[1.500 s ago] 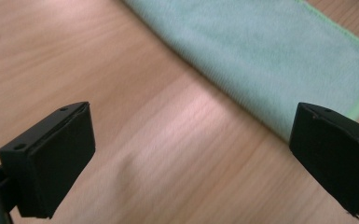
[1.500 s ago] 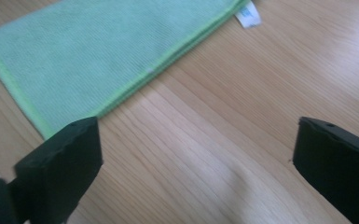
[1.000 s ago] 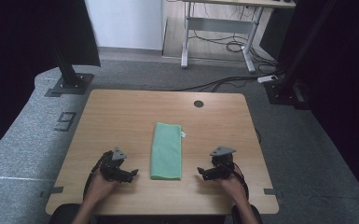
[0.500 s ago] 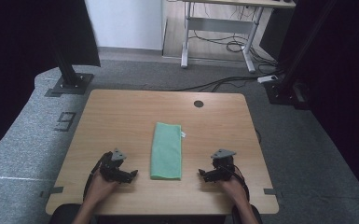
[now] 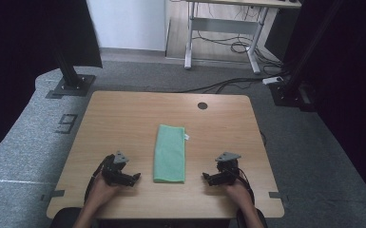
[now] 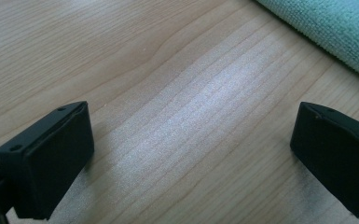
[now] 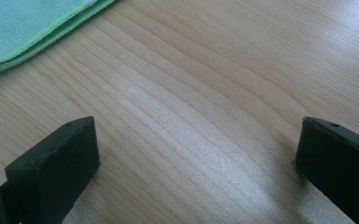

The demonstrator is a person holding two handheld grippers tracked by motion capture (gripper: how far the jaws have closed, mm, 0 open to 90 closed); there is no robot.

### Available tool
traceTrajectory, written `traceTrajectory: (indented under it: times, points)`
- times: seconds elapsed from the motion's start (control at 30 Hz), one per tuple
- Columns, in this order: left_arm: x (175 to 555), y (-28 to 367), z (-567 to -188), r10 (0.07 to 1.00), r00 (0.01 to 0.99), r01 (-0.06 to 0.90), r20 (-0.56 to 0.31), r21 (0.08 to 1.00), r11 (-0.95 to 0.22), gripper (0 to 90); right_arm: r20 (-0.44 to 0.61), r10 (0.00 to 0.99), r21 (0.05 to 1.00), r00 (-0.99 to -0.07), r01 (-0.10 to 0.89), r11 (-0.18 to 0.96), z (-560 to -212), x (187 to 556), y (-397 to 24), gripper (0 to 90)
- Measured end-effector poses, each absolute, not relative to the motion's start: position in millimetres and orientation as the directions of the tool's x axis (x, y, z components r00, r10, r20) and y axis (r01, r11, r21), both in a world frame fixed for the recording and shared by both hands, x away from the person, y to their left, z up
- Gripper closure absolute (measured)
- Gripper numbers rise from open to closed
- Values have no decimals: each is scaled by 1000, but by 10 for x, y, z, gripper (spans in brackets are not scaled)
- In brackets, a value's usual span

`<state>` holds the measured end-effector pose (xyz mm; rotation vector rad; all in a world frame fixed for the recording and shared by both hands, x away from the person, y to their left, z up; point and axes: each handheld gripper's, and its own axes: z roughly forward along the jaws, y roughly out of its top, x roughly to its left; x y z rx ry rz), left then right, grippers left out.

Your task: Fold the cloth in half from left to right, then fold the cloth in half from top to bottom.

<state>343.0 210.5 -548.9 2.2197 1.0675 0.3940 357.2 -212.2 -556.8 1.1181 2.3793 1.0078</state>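
The folded green towel (image 5: 169, 153) lies lengthwise mid-bench (image 5: 123, 114) between both hands, and over the last second the right tongs (image 5: 208, 178) have drawn slightly back while the left tongs (image 5: 134, 178) stay put, both gaping wide and empty, suggesting folding is finished.

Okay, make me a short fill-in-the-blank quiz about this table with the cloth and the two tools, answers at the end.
1. The folded cloth lying between the two tools is ____ in colour.
2. The left tool has its jaws ____, with only bare wood between them.
3. The right tool rests low over the table and touches the cloth ____.
4. Near the table's far edge there is a round dark ____.

Missing words: green; open; nowhere; hole
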Motion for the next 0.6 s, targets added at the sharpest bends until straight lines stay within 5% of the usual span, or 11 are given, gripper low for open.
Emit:
traceTrajectory:
  times: [0.6]
  points:
    - [3434,2101,-5488,796,606,602,-6,657,-454,0,6,768,716,-640,539,443,-5568,3573,-2122,0]
